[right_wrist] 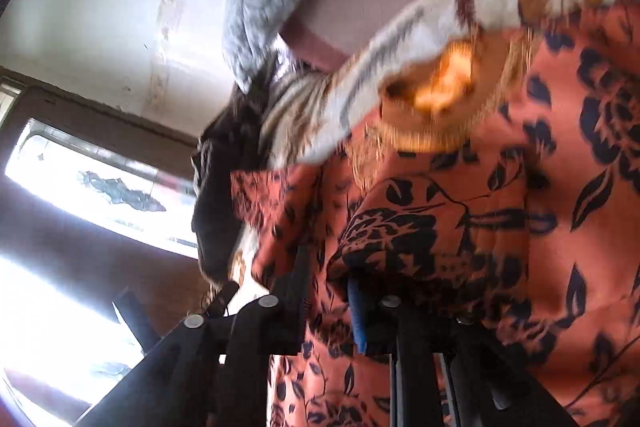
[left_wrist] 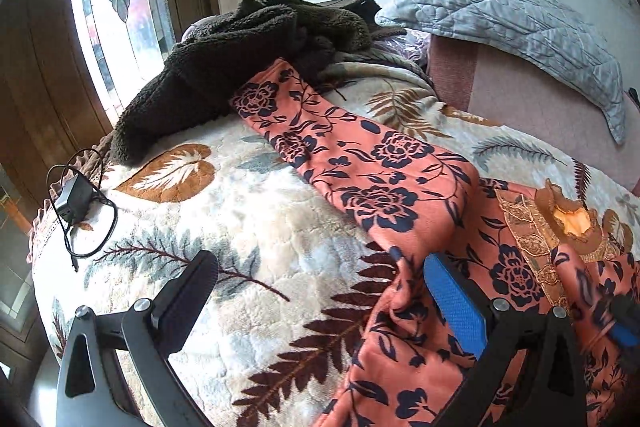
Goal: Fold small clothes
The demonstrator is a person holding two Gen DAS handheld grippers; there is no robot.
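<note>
With left claw [left_wrist: 320, 263] gaping wide and right claw [right_wrist: 326, 279] narrow around orange navy-flowered cloth garment [left_wrist: 380, 167] sprawled on leaf-print fleece blanket [left_wrist: 260, 227], pinch untellable through blur: likely mid-fold, next drawing that edge across, flat.

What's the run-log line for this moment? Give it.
left tool open over leaf-print fleece blanket | right tool: orange floral fabric garment between fingers, grip blurred | fold unfinished

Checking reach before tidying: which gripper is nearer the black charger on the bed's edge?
Left. The left gripper hovers open just beside the charger; the right gripper sits further off, across the floral garment, with garment cloth between its fingers.
</note>
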